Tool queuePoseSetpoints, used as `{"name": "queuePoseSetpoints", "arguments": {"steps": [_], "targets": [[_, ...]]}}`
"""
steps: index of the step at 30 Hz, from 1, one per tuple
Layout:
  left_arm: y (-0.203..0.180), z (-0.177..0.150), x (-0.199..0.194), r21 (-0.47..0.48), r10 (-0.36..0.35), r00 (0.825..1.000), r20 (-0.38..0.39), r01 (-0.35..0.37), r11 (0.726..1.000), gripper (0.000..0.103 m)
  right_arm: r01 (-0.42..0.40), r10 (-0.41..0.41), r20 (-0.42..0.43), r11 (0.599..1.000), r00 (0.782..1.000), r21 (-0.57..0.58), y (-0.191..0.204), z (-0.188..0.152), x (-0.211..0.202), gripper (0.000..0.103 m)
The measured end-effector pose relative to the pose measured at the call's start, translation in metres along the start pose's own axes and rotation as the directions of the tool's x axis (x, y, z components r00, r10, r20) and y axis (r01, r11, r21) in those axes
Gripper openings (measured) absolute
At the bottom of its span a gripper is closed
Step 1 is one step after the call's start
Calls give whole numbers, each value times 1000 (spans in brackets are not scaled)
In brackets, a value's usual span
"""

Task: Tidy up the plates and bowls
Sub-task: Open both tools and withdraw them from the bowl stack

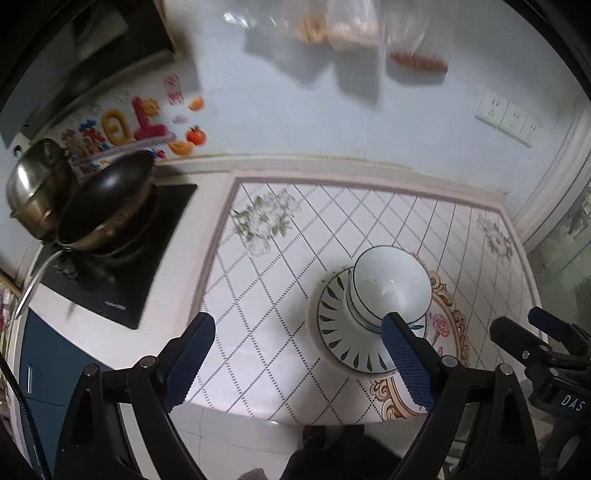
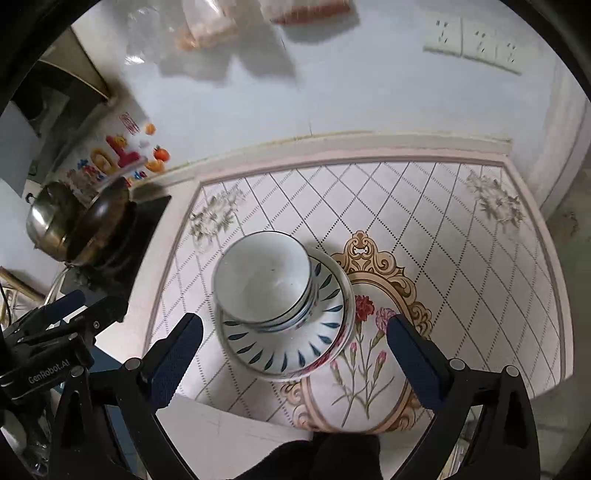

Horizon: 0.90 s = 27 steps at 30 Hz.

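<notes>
A stack of white bowls (image 1: 388, 284) with blue rims sits on a white plate with blue leaf marks (image 1: 340, 332), which lies on another plate. The stack stands on the patterned counter mat (image 1: 280, 280). In the right wrist view the bowls (image 2: 264, 278) and the plate (image 2: 291, 343) are in the middle. My left gripper (image 1: 299, 358) is open and empty, above the mat left of the stack. My right gripper (image 2: 295, 356) is open and empty, above the stack's near side.
A black wok (image 1: 107, 201) and a steel pot (image 1: 33, 188) sit on the stove (image 1: 122, 280) at the left. Wall sockets (image 1: 506, 118) are at the back right. Plastic bags (image 1: 354, 26) hang on the wall. The counter's front edge is near.
</notes>
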<state>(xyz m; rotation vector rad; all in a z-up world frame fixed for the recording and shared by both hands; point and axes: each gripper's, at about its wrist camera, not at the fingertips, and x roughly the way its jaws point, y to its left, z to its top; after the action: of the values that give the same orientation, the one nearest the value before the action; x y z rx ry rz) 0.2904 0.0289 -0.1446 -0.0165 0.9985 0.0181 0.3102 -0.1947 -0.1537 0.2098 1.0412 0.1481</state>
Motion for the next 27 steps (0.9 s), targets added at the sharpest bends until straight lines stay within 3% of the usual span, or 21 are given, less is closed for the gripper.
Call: {"name": "queuePoseSetpoints", "arguments": {"steps": [6, 10, 23, 25, 27], "targets": [[8, -31, -66, -11, 21, 994, 109, -20, 1000, 92, 11, -6, 130, 999, 992, -42, 24, -31, -74, 102], [8, -64, -108, -14, 33, 987, 154, -31, 999, 92, 33, -18, 219, 997, 975, -66, 37, -70, -131, 102], [-4, -159, -198, 16, 44, 970, 240, -49, 999, 92, 74, -42, 320, 993, 946, -89, 54, -185, -239, 103], [-6, -168, -207, 14, 48, 964, 262, -54, 998, 103, 82, -48, 335, 993, 941, -89, 55, -195, -250, 103], [-6, -176, -215, 3, 38, 958, 283, -41, 999, 103, 96, -59, 348, 991, 936, -89, 54, -203, -259, 103]]}}
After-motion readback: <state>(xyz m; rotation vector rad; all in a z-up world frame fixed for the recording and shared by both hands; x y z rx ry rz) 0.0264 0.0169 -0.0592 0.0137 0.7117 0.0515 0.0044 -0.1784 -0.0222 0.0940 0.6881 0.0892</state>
